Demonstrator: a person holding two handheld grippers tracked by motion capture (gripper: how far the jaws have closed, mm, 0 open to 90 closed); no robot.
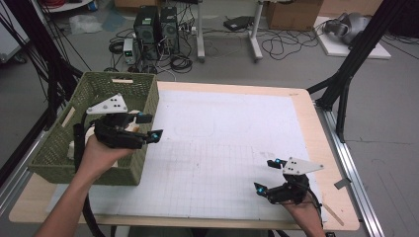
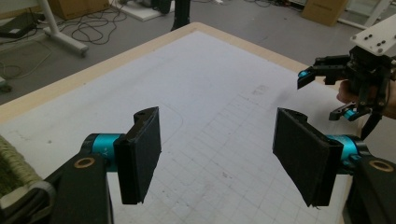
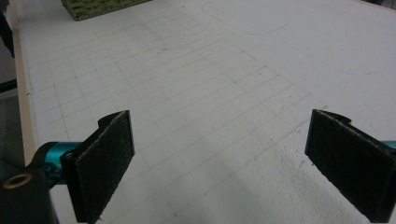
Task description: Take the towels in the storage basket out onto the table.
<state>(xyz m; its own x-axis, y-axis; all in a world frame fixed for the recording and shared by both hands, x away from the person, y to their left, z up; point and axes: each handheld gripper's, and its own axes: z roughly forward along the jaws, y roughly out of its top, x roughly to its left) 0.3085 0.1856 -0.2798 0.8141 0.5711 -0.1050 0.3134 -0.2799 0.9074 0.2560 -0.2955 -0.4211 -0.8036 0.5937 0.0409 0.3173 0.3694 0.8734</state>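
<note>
My left gripper hangs over the right rim of a green woven basket at the table's left and points out over the white gridded mat. In the left gripper view its black jaws stand wide apart with only the mat between them. Near the front right of the mat my right gripper is held low, open and empty. In the right gripper view bare grid lies between its pads. My right gripper also shows far off in the left gripper view.
Pale objects and a wooden stick lie in or on the basket, partly hidden by my hand. Another stick lies at the table's front right corner. A basket corner shows at the top of the right gripper view. Black frame posts flank the table.
</note>
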